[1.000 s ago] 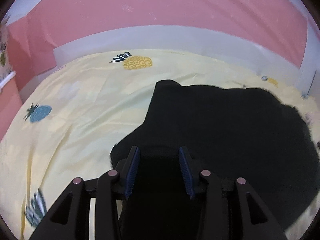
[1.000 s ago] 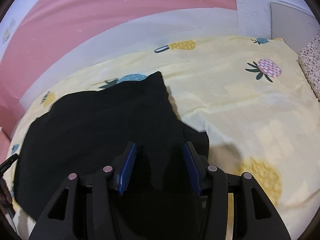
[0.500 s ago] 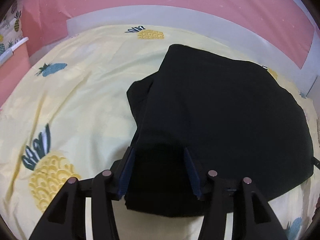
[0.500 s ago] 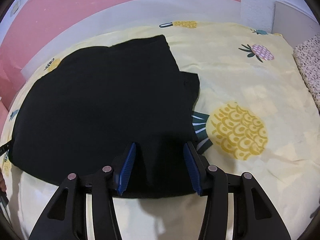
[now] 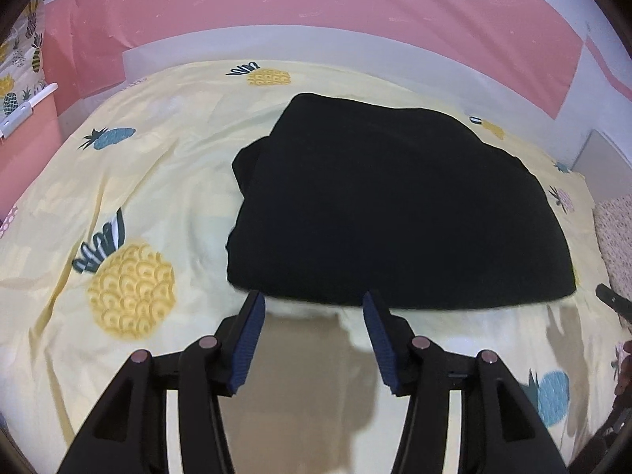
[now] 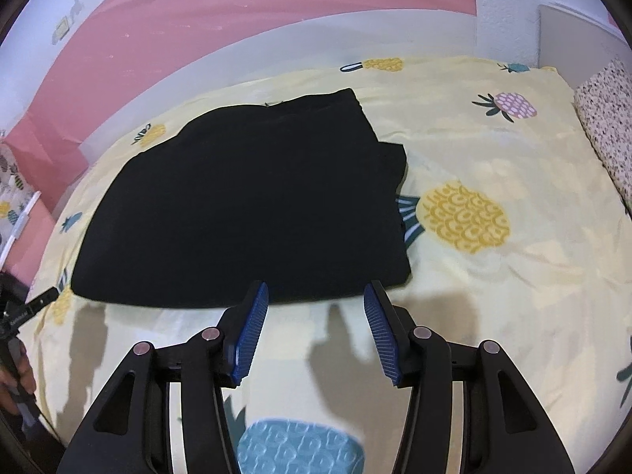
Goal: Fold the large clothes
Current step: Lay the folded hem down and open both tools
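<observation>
The folded black garment (image 5: 395, 213) lies just ahead of both the left gripper (image 5: 312, 304) and right gripper (image 6: 316, 296), each spread wide and empty, its long axis running crosswise, neither nearer.

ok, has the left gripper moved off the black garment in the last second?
Yes. The left gripper has pulled back toward the near edge of the sheet; its open fingers now sit just short of the garment instead of over it.

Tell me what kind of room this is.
Most likely a bedroom. The black garment lies folded on a bed covered by a yellow pineapple-print sheet, with a pink wall behind it and a speckled pillow at one end.
</observation>
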### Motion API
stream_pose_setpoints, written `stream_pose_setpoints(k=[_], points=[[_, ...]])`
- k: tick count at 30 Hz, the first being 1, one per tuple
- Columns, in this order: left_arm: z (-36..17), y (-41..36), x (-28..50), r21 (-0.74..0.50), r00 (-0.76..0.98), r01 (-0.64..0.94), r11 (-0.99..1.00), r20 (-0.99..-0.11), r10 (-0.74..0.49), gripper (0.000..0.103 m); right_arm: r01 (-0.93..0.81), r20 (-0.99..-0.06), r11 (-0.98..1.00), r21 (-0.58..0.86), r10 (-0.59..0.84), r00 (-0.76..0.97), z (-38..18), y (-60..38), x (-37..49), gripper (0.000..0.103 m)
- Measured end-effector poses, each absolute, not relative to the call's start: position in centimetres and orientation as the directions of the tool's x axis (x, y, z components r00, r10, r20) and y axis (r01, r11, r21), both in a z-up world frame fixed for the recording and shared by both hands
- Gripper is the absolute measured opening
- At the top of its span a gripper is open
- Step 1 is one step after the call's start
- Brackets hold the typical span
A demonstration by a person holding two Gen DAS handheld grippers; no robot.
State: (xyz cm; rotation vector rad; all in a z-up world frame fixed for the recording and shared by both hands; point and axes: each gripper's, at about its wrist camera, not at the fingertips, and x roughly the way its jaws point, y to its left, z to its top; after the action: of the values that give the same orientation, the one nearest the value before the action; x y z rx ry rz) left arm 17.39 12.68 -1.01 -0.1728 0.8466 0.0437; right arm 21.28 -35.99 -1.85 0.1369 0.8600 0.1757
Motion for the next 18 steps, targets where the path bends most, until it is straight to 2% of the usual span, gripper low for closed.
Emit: stream_pose_setpoints(k=[2, 7, 18], points=[[-0.8, 12.5, 16.4, -0.134, 0.664, -0.104, 0.986, -0.747, -0.031, 0.057, -0.096, -0.739, 0.974, 0.203, 0.217, 0.638, -1.8, -36.1, 20.6, 0.060], [-0.6, 12.8, 15.6, -0.126, 0.663, -0.108, 0.986, -0.748, -0.023, 0.061, -0.097, -0.741, 0.971, 0.220, 0.230, 0.631, -2.0, -36.2, 20.0, 0.061], [-0.3, 14.1, 17.5, -0.117, 0.664, -0.154, 0.981, -0.748, 0.015, 0.062, -0.084, -0.745, 0.968, 0.235, 0.235, 0.625, -2.8, -36.7, 21.8, 0.061]])
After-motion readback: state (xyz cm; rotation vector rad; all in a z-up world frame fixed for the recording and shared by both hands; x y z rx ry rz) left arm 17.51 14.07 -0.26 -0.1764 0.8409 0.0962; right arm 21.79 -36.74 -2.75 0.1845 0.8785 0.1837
